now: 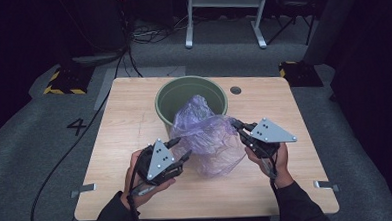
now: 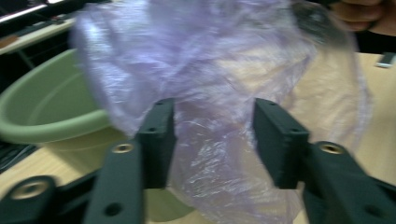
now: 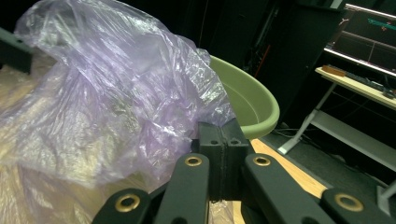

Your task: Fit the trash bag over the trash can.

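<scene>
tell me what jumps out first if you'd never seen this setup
A crumpled, see-through purple plastic bag billows at the middle of the wooden table, partly draped over the near rim of a green bin. The right gripper is shut on the bag's right edge. The left gripper stands open at the bag's left side, with film between its jaws.
</scene>
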{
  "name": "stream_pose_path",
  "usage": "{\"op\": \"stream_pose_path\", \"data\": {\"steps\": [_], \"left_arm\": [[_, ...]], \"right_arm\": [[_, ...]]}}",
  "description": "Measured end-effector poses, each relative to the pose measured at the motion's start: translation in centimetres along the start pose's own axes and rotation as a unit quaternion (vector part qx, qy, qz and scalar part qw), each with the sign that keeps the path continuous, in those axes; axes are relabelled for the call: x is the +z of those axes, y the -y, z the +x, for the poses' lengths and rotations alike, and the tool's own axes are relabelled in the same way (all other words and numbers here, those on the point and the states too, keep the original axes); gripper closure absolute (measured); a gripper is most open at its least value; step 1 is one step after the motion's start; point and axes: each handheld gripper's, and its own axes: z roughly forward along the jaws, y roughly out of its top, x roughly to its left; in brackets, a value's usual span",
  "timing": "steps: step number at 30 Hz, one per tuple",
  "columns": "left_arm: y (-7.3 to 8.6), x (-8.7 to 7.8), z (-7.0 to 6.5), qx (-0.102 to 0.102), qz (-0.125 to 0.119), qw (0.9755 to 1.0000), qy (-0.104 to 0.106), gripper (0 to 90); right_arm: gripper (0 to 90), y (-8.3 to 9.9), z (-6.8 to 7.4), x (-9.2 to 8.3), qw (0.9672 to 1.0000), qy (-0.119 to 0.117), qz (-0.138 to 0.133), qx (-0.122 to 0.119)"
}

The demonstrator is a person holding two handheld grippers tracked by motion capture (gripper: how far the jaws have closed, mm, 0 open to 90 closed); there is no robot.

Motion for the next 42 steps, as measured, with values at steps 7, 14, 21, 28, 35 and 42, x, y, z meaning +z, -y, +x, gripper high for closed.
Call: {"op": "stream_pose_path", "data": {"steps": [7, 14, 21, 28, 35, 42], "left_arm": [[-0.4, -1.0, 2.4, 0.011, -0.022, 0.9997, -0.003, 85.8], [-0.7, -1.0, 3.8, 0.008, -0.020, 0.9998, -0.001, 89.8], [-0.7, -0.9, 3.9, 0.014, -0.014, 0.9998, 0.003, 89.9], [-0.5, -0.9, 4.3, 0.009, -0.013, 0.9998, 0.007, 89.9], [-0.8, -0.7, 3.6, 0.026, -0.010, 0.9996, 0.008, 89.9], [-0.8, -0.5, 3.6, 0.025, 0.000, 0.9997, -0.005, 89.9]], "right_arm": [[87.0, 0.0, -0.2, 0.1, 1.0000, 0.001, 0.000, 0.000], [51.4, -0.5, -0.1, 0.3, 0.9996, -0.026, -0.009, 0.002], [36.0, -1.4, -0.1, -1.8, 0.9988, -0.038, -0.026, 0.018], [31.0, -0.9, -0.7, -3.3, 0.9986, -0.050, -0.004, 0.018], [31.7, -0.6, -0.8, -5.1, 0.9981, -0.059, 0.006, 0.017], [28.1, -0.9, -0.3, -7.6, 0.9967, -0.077, -0.018, 0.018]]}}
